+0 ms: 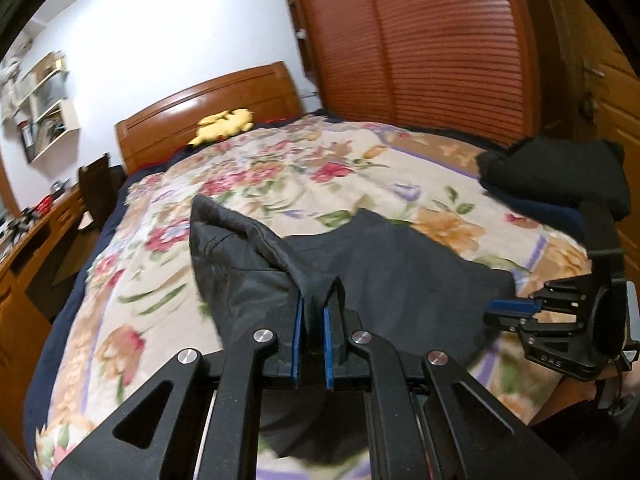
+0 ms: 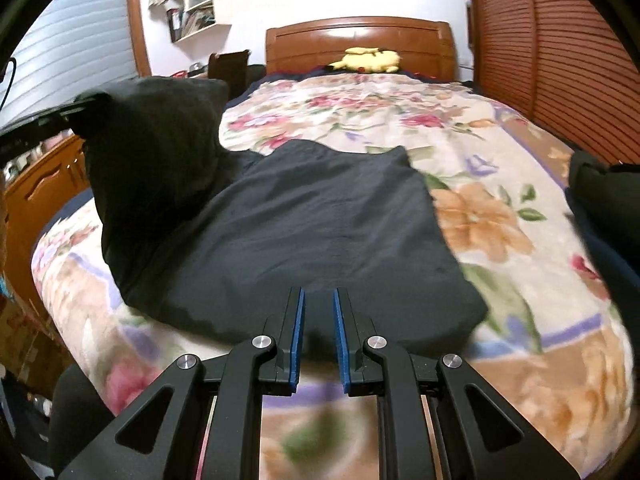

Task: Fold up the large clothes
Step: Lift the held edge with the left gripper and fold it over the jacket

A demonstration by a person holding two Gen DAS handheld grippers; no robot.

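Observation:
A large dark garment [image 1: 400,272] lies on the floral bedspread [image 1: 280,168]. My left gripper [image 1: 316,300] is shut on a fold of it and lifts that side off the bed. In the right wrist view the garment [image 2: 312,232] lies mostly flat, its left part raised [image 2: 152,140] toward the left gripper. My right gripper [image 2: 319,300] is over the garment's near edge with its jaws a little apart and nothing between them. It also shows in the left wrist view [image 1: 512,310] at the garment's right edge.
A pile of dark folded clothes [image 1: 560,172] sits at the bed's right edge, also seen in the right wrist view [image 2: 604,200]. A yellow plush toy [image 2: 370,60] lies by the wooden headboard [image 2: 360,36]. A wooden dresser [image 1: 36,248] stands left of the bed, slatted wardrobe doors [image 1: 420,40] to the right.

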